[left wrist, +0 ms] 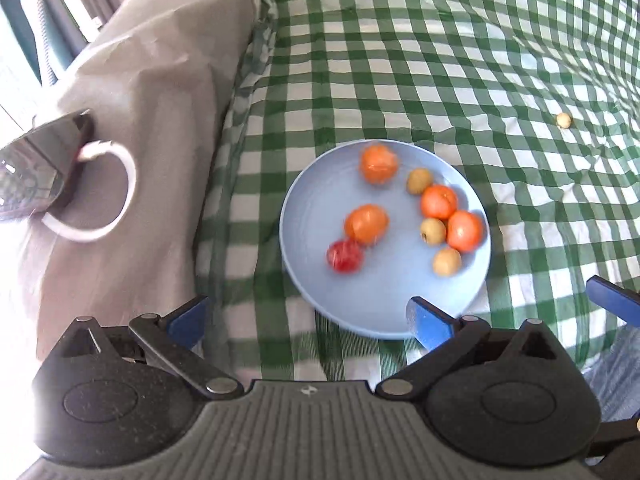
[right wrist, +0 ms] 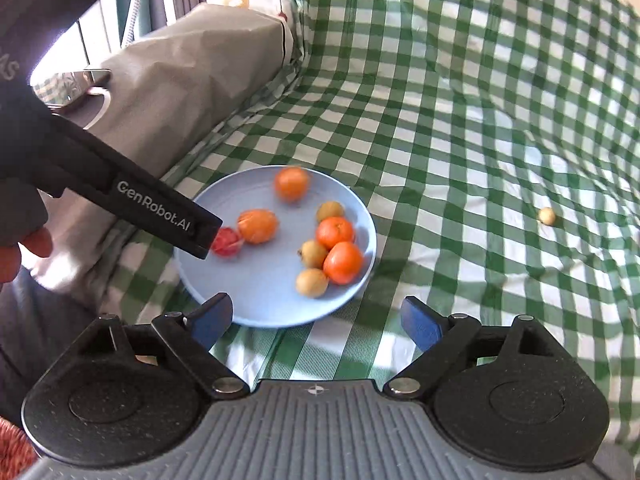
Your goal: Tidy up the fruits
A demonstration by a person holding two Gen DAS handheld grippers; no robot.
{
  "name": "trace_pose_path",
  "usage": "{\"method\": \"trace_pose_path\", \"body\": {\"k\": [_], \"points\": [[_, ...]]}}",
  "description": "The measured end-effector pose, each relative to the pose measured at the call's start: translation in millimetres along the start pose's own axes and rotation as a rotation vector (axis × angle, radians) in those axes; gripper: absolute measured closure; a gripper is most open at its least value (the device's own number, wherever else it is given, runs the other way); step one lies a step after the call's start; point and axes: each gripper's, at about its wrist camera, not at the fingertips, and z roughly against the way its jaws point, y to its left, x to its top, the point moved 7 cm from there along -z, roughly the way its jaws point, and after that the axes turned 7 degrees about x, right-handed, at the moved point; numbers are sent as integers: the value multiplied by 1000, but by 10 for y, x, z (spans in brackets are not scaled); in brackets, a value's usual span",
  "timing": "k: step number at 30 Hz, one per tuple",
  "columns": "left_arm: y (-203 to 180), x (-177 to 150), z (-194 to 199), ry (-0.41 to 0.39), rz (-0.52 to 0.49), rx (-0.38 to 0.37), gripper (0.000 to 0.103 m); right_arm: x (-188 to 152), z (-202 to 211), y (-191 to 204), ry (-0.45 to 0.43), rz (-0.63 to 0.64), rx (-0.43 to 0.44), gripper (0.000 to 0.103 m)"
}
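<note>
A: Left wrist view first. Left gripper point(left wrist: 308, 322) has its fingers spread wide, nothing between them, hanging over the near rim of the blue plate point(left wrist: 316, 216).

B: Fruit count?

A: Four orange fruits point(left wrist: 366, 224), one red fruit point(left wrist: 344, 255), three small tan fruits point(left wrist: 433, 231), all on the plate. Some blurred. One stray tan fruit point(left wrist: 563, 120) sits alone on the checked cloth point(left wrist: 400, 60), well apart from the plate, far right.

B: So nearly done?

A: I'd judge so. Only that stray is left, as far as this shows. Whether they also need sorting by kind, can't tell.

B: Room?

A: Grey covered block point(left wrist: 152, 92) hugs the cloth's left side, with a dark object and white ring point(left wrist: 116, 196) on it. Right of the plate the cloth is open, just wrinkled.

B: Right wrist view?

A: Right gripper point(right wrist: 318, 320) also spread, empty, near the plate point(right wrist: 264, 292) edge. Same fruits: orange ones point(right wrist: 343, 263), tan ones point(right wrist: 312, 282), red one point(right wrist: 226, 242) partly behind the left gripper's black arm point(right wrist: 160, 210), which crosses in from the left. A hand point(right wrist: 24, 248) shows at the left edge.

B: Stray?

A: Tan stray point(right wrist: 547, 215) out right on the cloth point(right wrist: 460, 100), clear path from this gripper. The cloth rises in folds at the back, so it might roll if nudged.
</note>
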Motion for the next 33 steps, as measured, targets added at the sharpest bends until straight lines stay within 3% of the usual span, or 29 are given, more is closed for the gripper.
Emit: {"method": "trace_pose_path", "body": {"k": [6,16,33], "points": [[30,-215,298,-53,0,24,0,-32,323,105,-76,29,-37,6],[112,-346,583,-107,18,51,0,-68,569,176,-129,33,-72,4],[148,-419,642,-131,11,62,0,-121,662,247,-133,56,-85,2]]}}
